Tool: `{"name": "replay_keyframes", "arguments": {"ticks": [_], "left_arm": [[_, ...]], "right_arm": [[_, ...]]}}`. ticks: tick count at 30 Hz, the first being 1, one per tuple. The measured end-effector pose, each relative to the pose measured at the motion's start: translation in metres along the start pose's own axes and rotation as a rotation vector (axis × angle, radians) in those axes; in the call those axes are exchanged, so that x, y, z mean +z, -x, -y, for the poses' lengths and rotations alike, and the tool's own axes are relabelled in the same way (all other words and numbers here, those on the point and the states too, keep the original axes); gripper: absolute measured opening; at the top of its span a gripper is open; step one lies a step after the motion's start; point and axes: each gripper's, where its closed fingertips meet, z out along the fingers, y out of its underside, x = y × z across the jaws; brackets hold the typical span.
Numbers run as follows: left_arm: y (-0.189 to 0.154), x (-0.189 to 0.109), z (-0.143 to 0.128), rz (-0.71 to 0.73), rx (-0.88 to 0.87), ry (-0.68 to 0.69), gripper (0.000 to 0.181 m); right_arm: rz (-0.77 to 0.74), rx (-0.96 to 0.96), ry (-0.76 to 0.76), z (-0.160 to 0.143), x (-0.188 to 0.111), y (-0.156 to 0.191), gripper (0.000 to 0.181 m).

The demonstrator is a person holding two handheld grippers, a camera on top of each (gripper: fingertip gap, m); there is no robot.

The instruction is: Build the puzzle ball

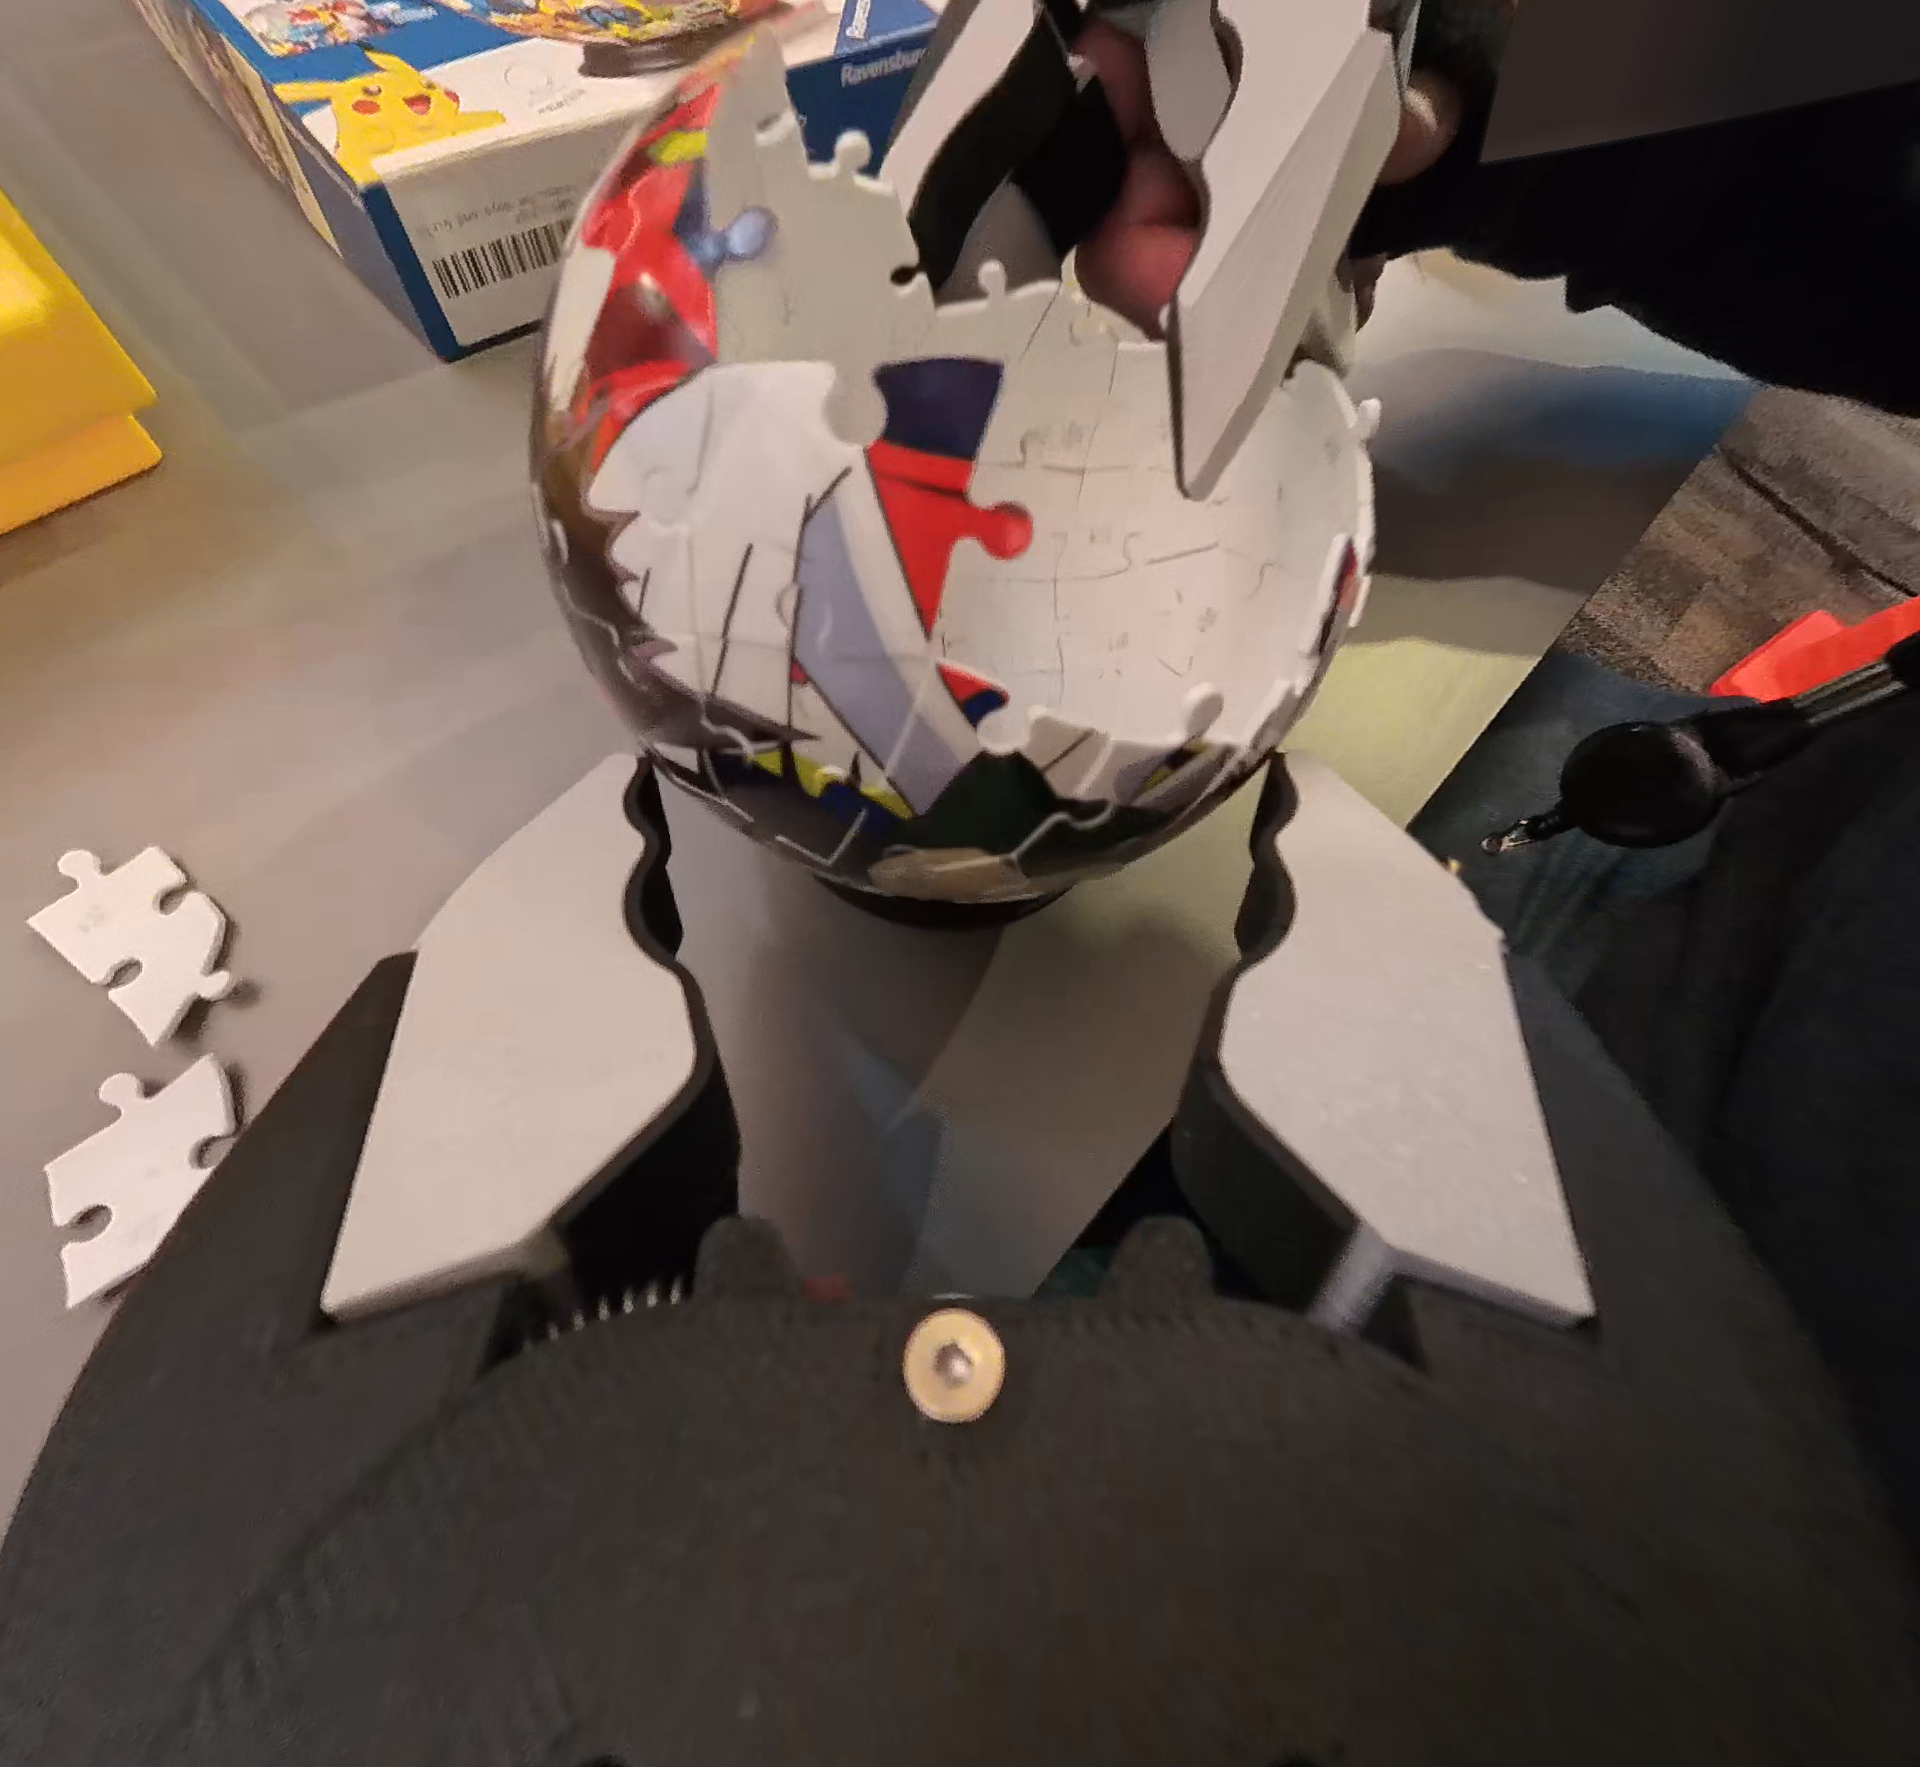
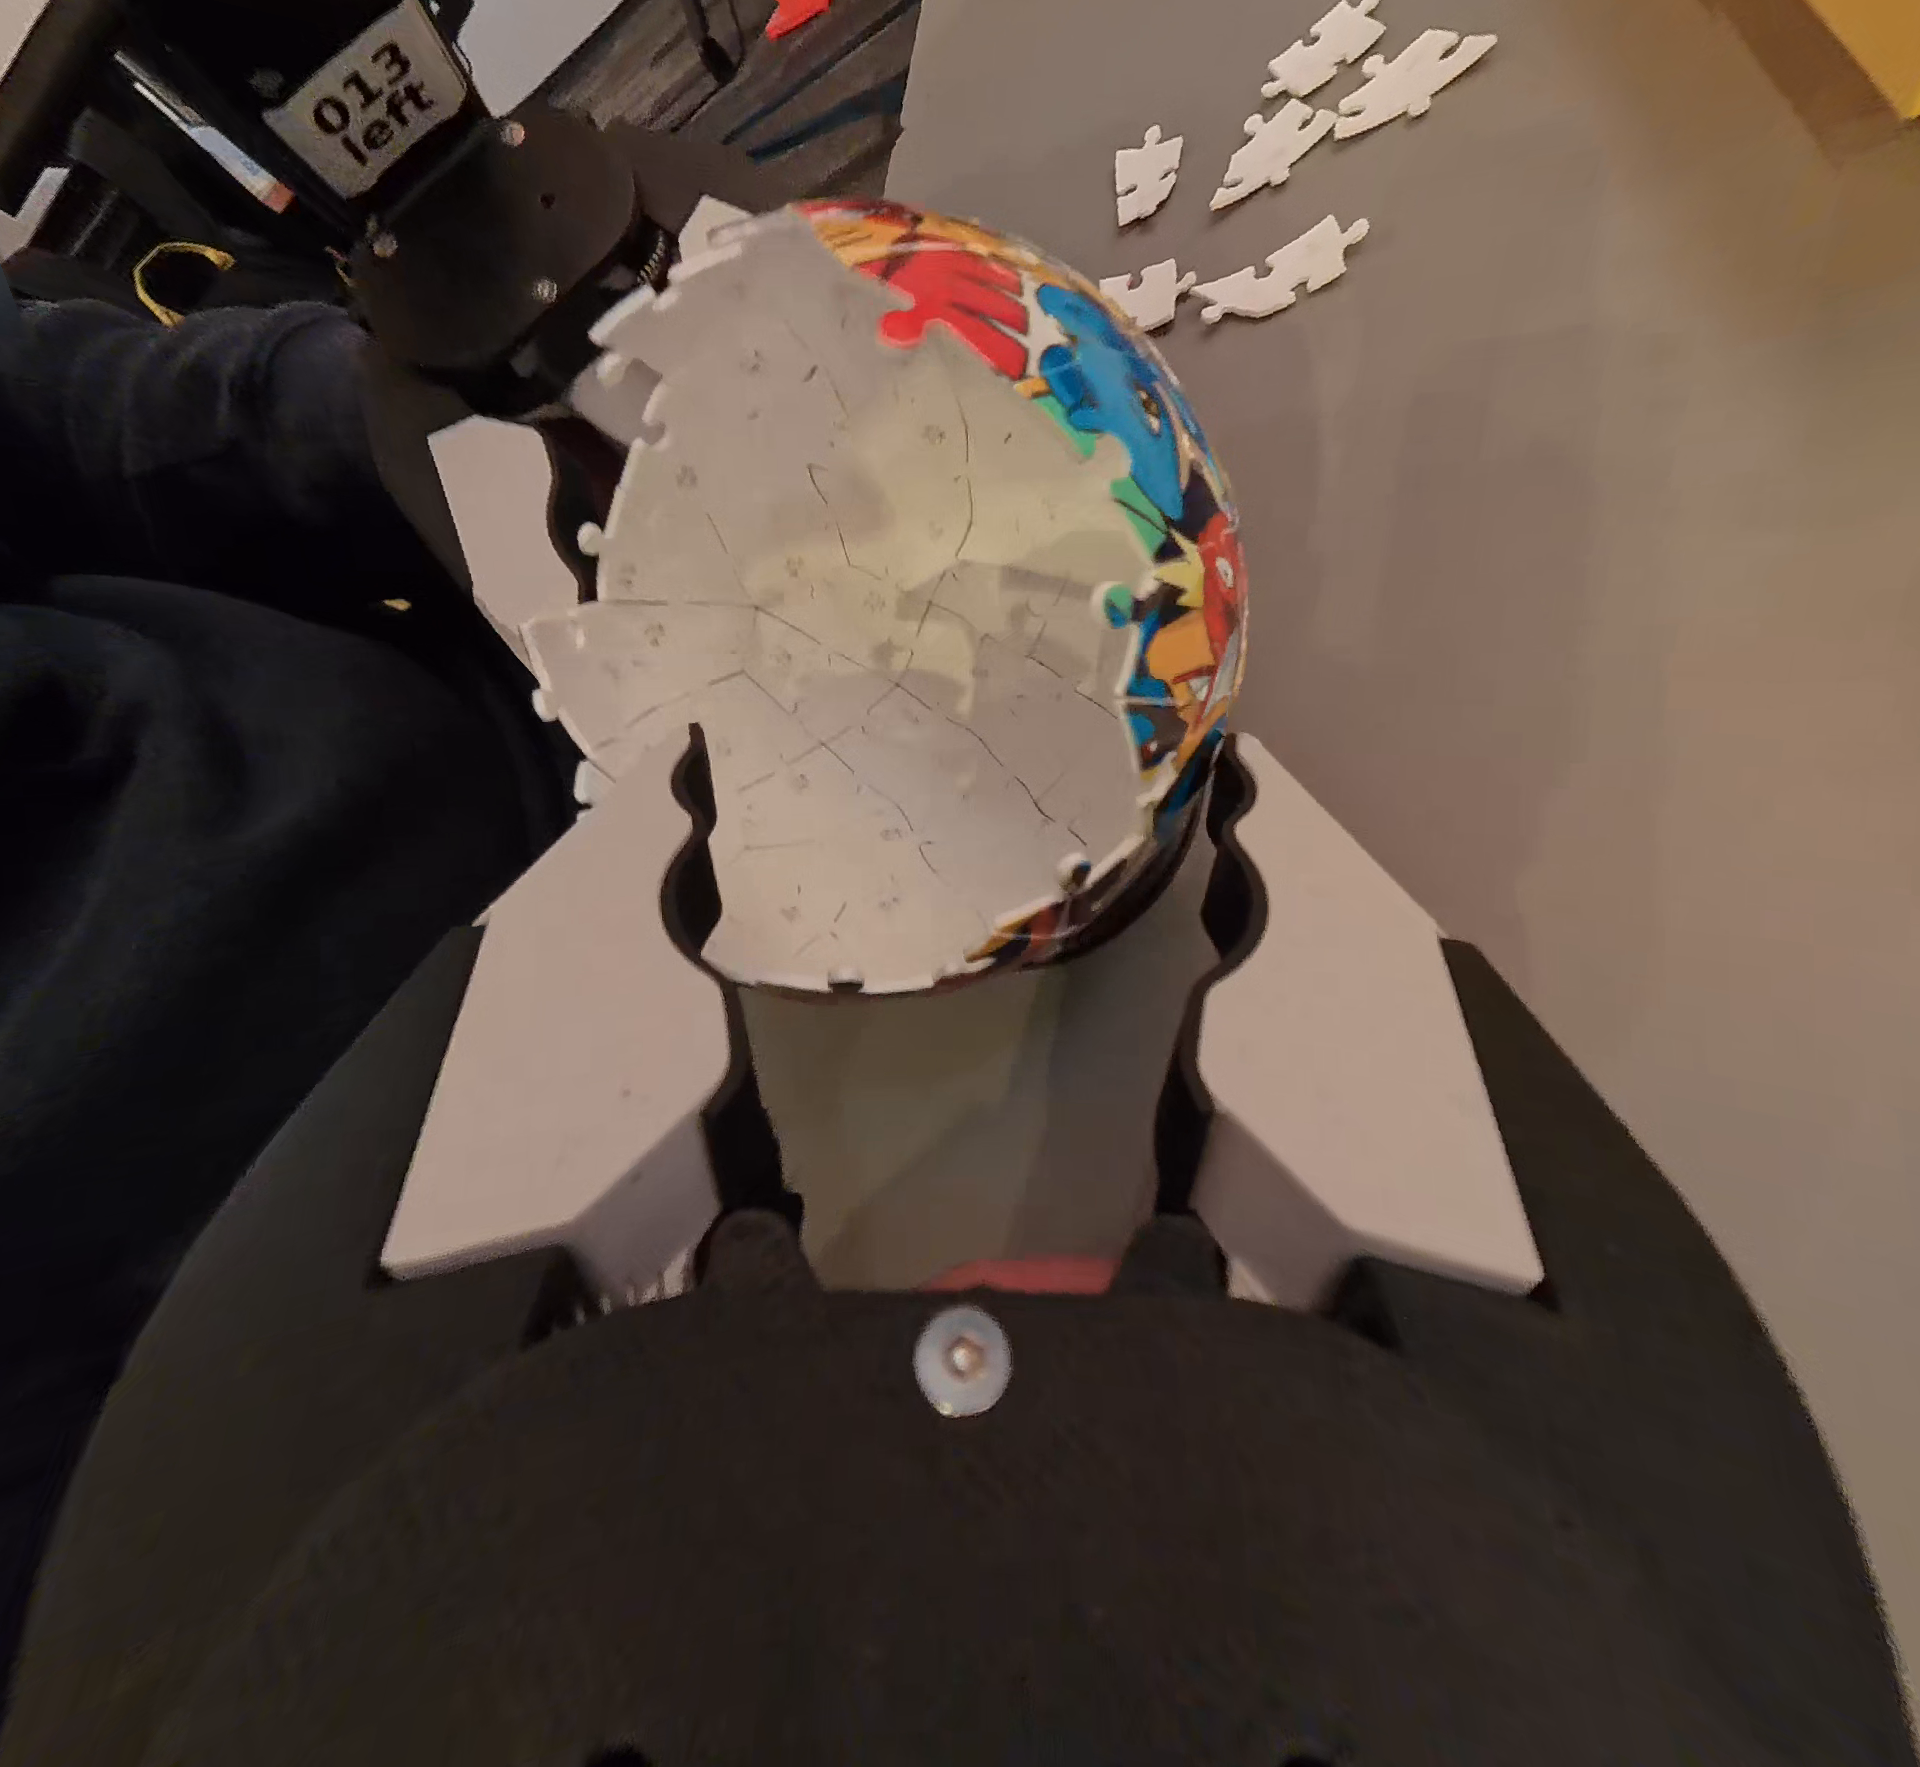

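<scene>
**Grippers Staged Around the Half-Built Puzzle Ball**

The left gripper (image 1: 961, 782) stands with its jaws spread apart and holds nothing; its two fingertips flank the lower shell of the puzzle ball (image 1: 935, 522) at roughly 7 and 5 o'clock of the sphere. Whether the pads touch the shell cannot be told. The likely purpose of this stance is to steady the ball against tipping while the other tool works.

The right gripper (image 2: 961, 782) is likewise parted and empty. In the left wrist view it (image 1: 1049, 367) comes in from 1 o'clock, with one finger reaching down into the open cavity and the other lying outside the rim. In its own view, the jaws straddle the bottom edge of the shell, one inside and one outside. This placement suggests a check or a press on the seated pieces from the inner face, or a bracing of the wall.

The ball sits upright on a dark stand (image 1: 935, 907) at the centre of the grey worktop (image 1: 312, 678). About half of the shell is assembled; the white inner faces show through the gap.

Loose pieces (image 2: 1299, 148) lie white side up at 1 o'clock of the ball in the right wrist view. The puzzle box (image 1: 468, 55) rests at 11 o'clock in the left wrist view.

Judgement: a piece must be picked up next, since neither tool carries one.
</scene>
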Motion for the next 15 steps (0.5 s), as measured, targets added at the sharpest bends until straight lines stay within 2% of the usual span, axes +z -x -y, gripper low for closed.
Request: {"name": "replay_keyframes", "arguments": {"ticks": [6, 15], "left_arm": [[0.002, -0.011, 0.013, -0.052, -0.053, -0.038, 0.104], [-0.001, -0.015, 0.009, -0.098, -0.072, -0.014, 0.102]], "right_arm": [[0.027, -0.006, 0.028, -0.007, 0.005, 0.003, 0.096], [0.048, 0.007, 0.064, -0.023, 0.011, 0.004, 0.094]]}}
